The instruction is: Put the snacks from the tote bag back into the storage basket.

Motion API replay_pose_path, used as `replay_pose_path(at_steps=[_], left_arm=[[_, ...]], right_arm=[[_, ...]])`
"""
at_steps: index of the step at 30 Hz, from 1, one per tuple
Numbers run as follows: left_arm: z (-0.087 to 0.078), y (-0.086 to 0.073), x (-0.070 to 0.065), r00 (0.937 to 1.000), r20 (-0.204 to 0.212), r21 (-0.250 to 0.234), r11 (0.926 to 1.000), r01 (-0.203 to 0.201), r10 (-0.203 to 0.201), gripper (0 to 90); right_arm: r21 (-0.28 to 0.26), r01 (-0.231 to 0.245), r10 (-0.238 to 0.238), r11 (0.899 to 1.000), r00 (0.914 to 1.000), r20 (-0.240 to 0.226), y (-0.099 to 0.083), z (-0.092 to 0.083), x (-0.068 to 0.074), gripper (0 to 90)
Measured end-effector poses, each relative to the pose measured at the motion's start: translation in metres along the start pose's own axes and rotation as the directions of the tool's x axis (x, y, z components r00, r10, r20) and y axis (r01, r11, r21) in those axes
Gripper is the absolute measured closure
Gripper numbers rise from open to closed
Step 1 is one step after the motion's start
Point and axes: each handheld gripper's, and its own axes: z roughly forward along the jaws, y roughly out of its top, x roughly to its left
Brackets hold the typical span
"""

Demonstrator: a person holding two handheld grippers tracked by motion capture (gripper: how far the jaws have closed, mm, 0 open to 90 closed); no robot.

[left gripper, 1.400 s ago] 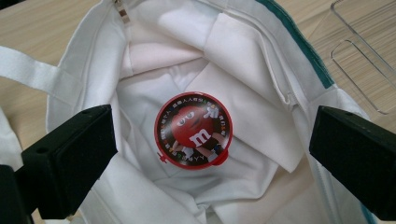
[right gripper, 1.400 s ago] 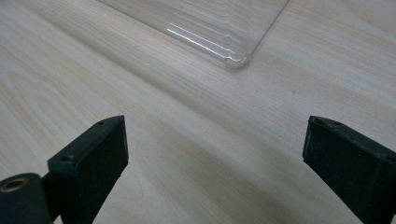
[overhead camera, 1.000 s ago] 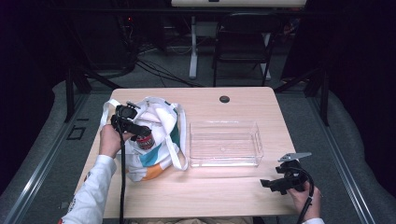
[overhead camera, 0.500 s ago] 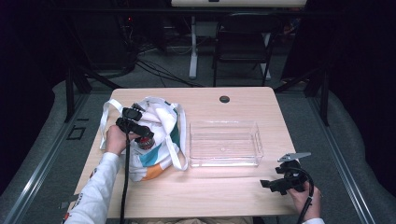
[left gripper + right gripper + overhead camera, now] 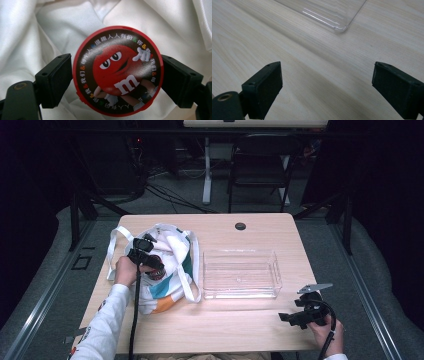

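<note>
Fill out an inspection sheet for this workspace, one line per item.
Surface: light wooden table, a dark round cap near its far edge.
Job's things: round red candy tin inside a white cloth bag; clear plastic tray beside the bag, nothing in it.
Clutter: nothing seen.
Grippers: left gripper has just been closing, pads against the tin's rim on both sides; right gripper open over bare wood.
Cables: one trails from each gripper; more lie on the floor behind.
Surroundings: dark room, a folding chair beyond the table.
</note>
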Motion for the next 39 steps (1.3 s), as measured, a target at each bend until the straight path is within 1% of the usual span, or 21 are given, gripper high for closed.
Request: replay_pose_path(at_steps=[2, 3, 4, 5, 9, 12, 14, 18, 21, 23, 24, 30, 37, 38, 39], left_arm=[[0.003, -0.001, -0.001, 1.0, 0.008, -0.003, 1.0, 0.003, -0.003, 19.2], [0.003, -0.001, -0.001, 1.0, 0.007, 0.001, 1.0, -0.002, 0.002, 19.2], [0.003, -0.001, -0.002, 1.0, 0.001, 0.004, 1.0, 0.003, -0.003, 23.2], [0.004, -0.001, -0.002, 0.9999, -0.012, 0.003, 1.0, 0.003, -0.003, 24.9], [0.004, -0.001, -0.003, 0.9998, -0.017, -0.003, 1.0, 0.001, -0.001, 25.3], [0.003, -0.002, -0.003, 0.9999, -0.014, -0.01, 0.9999, -0.003, 0.003, 25.4], [0.002, -0.002, -0.003, 0.9998, -0.007, -0.005, 0.9999, -0.016, 0.016, 25.4], [0.001, -0.002, -0.002, 0.9998, -0.01, -0.011, 0.9997, -0.019, 0.019, 25.5], [0.0, -0.003, -0.002, 0.9997, -0.005, -0.012, 0.9997, -0.023, 0.023, 25.5], [-0.002, -0.003, -0.001, 0.9998, -0.005, -0.011, 0.9997, -0.021, 0.021, 25.5], [-0.003, -0.003, -0.001, 0.9998, -0.005, -0.019, 0.9996, -0.021, 0.021, 25.5], [-0.01, -0.003, 0.0, 0.9995, -0.001, -0.025, 0.9992, -0.031, 0.031, 25.5], [-0.018, -0.004, -0.003, 0.999, -0.005, -0.038, 0.9983, -0.044, 0.044, 25.5], [-0.02, -0.005, -0.004, 0.9988, -0.006, -0.038, 0.998, -0.049, 0.049, 25.5], [-0.02, -0.005, -0.004, 0.9987, -0.005, -0.038, 0.998, -0.051, 0.051, 25.5]], right_arm=[[0.004, 0.003, -0.003, 1.0, 1.0, 0.003, 0.0, 0.0, 0.0, 9.6], [0.004, 0.003, -0.003, 1.0, 1.0, 0.003, 0.0, 0.0, 0.0, 9.6], [0.004, 0.003, -0.003, 1.0, 1.0, 0.0, 0.0, 0.0, 0.0, 9.8], [0.003, 0.003, -0.003, 1.0, 1.0, 0.003, 0.0, 0.0, 0.0, 9.9], [0.005, 0.003, -0.003, 1.0, 1.0, 0.004, 0.0, 0.0, 0.0, 10.3], [0.004, 0.003, -0.003, 1.0, 1.0, 0.004, 0.0, 0.0, 0.0, 10.6], [0.003, 0.004, -0.004, 1.0, 1.0, 0.005, 0.0, -0.001, 0.0, 10.8], [0.004, 0.003, -0.003, 1.0, 1.0, 0.006, 0.0, -0.001, 0.001, 11.0], [0.005, 0.004, -0.004, 1.0, 1.0, 0.006, 0.0, -0.001, 0.001, 11.1], [0.005, 0.003, -0.003, 1.0, 1.0, 0.006, 0.0, -0.001, 0.001, 11.1], [0.005, 0.003, -0.003, 1.0, 1.0, 0.006, 0.0, -0.001, 0.001, 11.1], [0.005, 0.009, -0.009, 1.0, 0.9999, 0.011, 0.001, 0.0, 0.002, 11.2], [0.008, 0.017, -0.017, 1.0, 0.9998, 0.011, 0.001, 0.0, 0.002, 11.3], [-0.004, 0.017, -0.017, 1.0, 0.9998, 0.013, 0.001, -0.001, 0.003, 11.4], [-0.004, 0.017, -0.017, 1.0, 0.9998, 0.013, 0.001, -0.001, 0.003, 11.4]])
